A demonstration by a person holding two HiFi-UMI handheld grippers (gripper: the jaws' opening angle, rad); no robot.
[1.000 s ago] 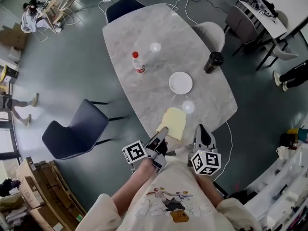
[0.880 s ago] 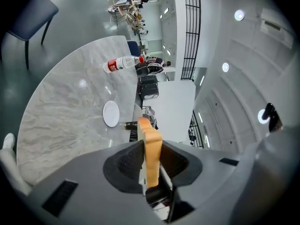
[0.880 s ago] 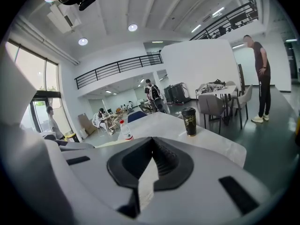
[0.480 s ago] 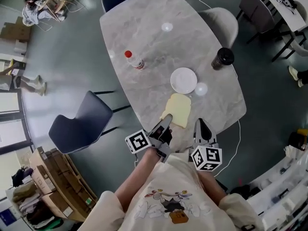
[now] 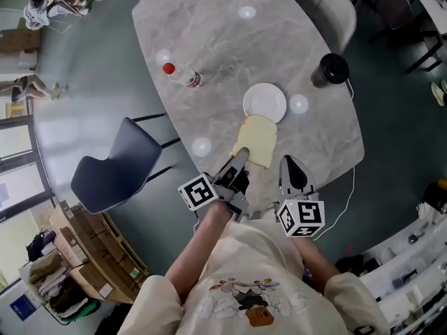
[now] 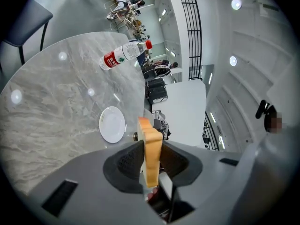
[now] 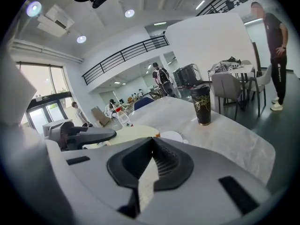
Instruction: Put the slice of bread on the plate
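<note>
A pale slice of bread (image 5: 255,139) hangs over the near part of the marble table (image 5: 216,40), its far edge at the rim of the empty white plate (image 5: 265,102). My left gripper (image 5: 239,156) is shut on the slice's near left corner. In the left gripper view the bread (image 6: 151,144) stands edge-on between the pads, with the plate (image 6: 112,124) beyond it. My right gripper (image 5: 289,162) hovers just right of the slice, shut and holding nothing. The right gripper view shows its jaws (image 7: 153,142) meeting, with the bread (image 7: 133,134) and plate (image 7: 172,136) ahead.
A water bottle (image 5: 183,77) with a red cap lies on the table's left side. A dark cup (image 5: 330,70) stands near the right edge. A dark chair (image 5: 112,165) sits left of the table and a grey chair (image 5: 328,9) at the far right.
Both grippers have moved forward over the table and lower. The bread, held by the left gripper, has come closer to the plate until its far edge reaches the rim.
</note>
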